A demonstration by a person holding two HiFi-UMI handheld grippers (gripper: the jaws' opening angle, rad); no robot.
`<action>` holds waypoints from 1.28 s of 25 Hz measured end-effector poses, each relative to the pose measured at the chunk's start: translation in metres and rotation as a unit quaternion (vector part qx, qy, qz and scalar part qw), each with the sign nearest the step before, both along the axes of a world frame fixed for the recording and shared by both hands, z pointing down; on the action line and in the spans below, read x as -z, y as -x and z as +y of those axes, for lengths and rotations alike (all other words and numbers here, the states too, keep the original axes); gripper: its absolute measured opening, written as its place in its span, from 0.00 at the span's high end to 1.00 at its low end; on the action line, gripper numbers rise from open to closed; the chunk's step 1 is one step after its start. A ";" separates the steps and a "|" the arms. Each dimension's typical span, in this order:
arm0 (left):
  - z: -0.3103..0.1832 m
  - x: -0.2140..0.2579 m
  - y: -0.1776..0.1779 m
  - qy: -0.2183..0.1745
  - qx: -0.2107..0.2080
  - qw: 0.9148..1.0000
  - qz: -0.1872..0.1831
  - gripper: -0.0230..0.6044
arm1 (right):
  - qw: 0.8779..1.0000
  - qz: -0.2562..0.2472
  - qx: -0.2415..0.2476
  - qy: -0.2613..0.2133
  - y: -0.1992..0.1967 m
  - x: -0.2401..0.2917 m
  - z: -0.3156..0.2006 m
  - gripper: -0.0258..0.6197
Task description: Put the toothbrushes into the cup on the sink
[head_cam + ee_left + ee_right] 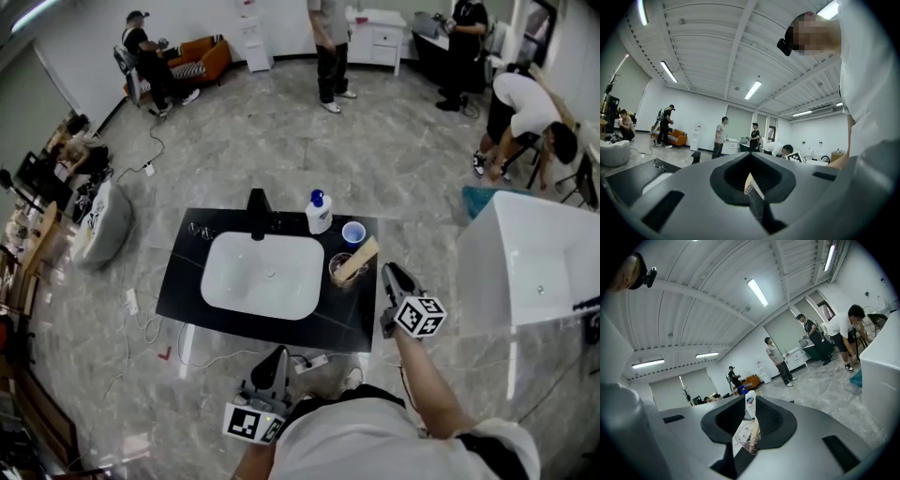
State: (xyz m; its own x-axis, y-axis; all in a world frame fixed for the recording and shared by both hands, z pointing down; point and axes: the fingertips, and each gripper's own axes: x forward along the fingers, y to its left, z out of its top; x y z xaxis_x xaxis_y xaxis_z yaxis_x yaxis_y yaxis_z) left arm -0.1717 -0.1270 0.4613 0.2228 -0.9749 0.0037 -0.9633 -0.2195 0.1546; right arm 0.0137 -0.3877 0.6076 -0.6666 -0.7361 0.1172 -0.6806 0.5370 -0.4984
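two cups (353, 232) (341, 269), one bottle (319, 212), one sink (234, 281)

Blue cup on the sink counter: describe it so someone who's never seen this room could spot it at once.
Mid-room stands a black counter with a white basin. At its back right three things cluster: a white pump bottle, a clear cup holding a tan pack, and the blue cup, just right of the bottle. It alone is blue-walled with nothing sticking out.
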 end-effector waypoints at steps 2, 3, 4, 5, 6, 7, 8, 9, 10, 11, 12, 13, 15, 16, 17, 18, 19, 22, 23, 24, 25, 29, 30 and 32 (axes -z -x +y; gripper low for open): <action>0.002 0.003 -0.001 -0.005 -0.007 1.000 0.003 0.97 | 1.000 -0.007 -0.007 -0.008 -0.008 0.014 0.009 0.85; 0.004 0.004 -0.002 -0.008 -0.010 1.000 0.005 0.97 | 1.000 -0.010 -0.010 -0.012 -0.012 0.021 0.014 0.86; 0.004 0.005 -0.002 -0.012 -0.014 1.000 0.007 0.97 | 1.000 -0.013 -0.012 -0.017 -0.016 0.028 0.019 0.86; 0.005 0.005 -0.003 -0.015 -0.017 1.000 0.009 0.97 | 1.000 -0.016 -0.013 -0.022 -0.020 0.036 0.025 0.87; 0.006 0.006 -0.003 -0.018 -0.021 1.000 0.011 0.97 | 0.999 -0.019 -0.015 -0.029 -0.023 0.045 0.030 0.87; 0.006 0.006 -0.004 -0.021 -0.024 0.999 0.013 0.97 | 0.999 -0.022 -0.018 -0.036 -0.027 0.054 0.034 0.87; 0.006 0.006 -0.004 -0.023 -0.028 0.999 0.014 0.97 | 0.998 -0.025 -0.021 -0.045 -0.030 0.062 0.038 0.87; 0.006 0.006 -0.004 -0.024 -0.031 0.999 0.016 0.97 | 0.998 -0.027 -0.024 -0.054 -0.033 0.072 0.042 0.88; 0.007 0.006 -0.004 -0.026 -0.034 0.999 0.017 0.97 | 0.997 -0.029 -0.026 -0.063 -0.035 0.081 0.046 0.88; 0.008 0.007 -0.004 -0.027 -0.036 0.999 0.020 0.97 | 0.997 -0.029 -0.027 -0.072 -0.038 0.091 0.051 0.88; 0.009 0.008 -0.004 -0.028 -0.038 0.999 0.022 0.97 | 0.996 -0.028 -0.027 -0.082 -0.040 0.102 0.056 0.88; 0.010 0.009 -0.004 -0.029 -0.039 0.999 0.024 0.97 | 0.995 -0.027 -0.028 -0.093 -0.042 0.113 0.062 0.88; 0.013 0.012 -0.003 -0.032 -0.043 0.998 0.026 0.97 | 0.993 -0.023 -0.029 -0.114 -0.046 0.135 0.074 0.88; 0.014 0.013 -0.002 -0.033 -0.044 0.998 0.027 0.97 | 0.992 -0.022 -0.030 -0.124 -0.047 0.145 0.080 0.88; 0.015 0.013 -0.001 -0.033 -0.044 0.998 0.029 0.97 | 0.990 -0.021 -0.031 -0.134 -0.049 0.154 0.086 0.88; 0.016 0.012 0.001 -0.032 -0.044 0.998 0.030 0.97 | 0.989 -0.020 -0.030 -0.143 -0.049 0.162 0.092 0.88; 0.017 0.012 0.003 -0.031 -0.043 0.998 0.032 0.97 | 0.988 -0.019 -0.030 -0.152 -0.049 0.170 0.099 0.88; 0.021 0.014 0.010 -0.032 -0.038 0.998 0.036 0.97 | 0.984 -0.014 -0.023 -0.176 -0.048 0.191 0.121 0.88; 0.022 0.015 0.012 -0.033 -0.037 0.998 0.036 0.97 | 0.982 -0.011 -0.021 -0.185 -0.047 0.196 0.129 0.88; 0.022 0.016 0.013 -0.035 -0.037 0.998 0.037 0.97 | 0.981 -0.008 -0.016 -0.194 -0.046 0.201 0.137 0.88; 0.023 0.017 0.014 -0.037 -0.037 0.998 0.037 0.97 | 0.979 -0.005 -0.011 -0.203 -0.045 0.206 0.144 0.88; 0.024 0.014 0.012 -0.036 -0.042 0.998 0.040 0.97 | 0.974 0.012 -0.003 -0.226 -0.047 0.214 0.164 0.88; 0.024 0.013 0.011 -0.034 -0.045 0.998 0.041 0.97 | 0.974 0.014 -0.006 -0.228 -0.050 0.214 0.168 0.88; 0.023 0.011 0.007 -0.032 -0.052 0.997 0.044 0.97 | 0.973 0.016 -0.012 -0.228 -0.055 0.216 0.174 0.88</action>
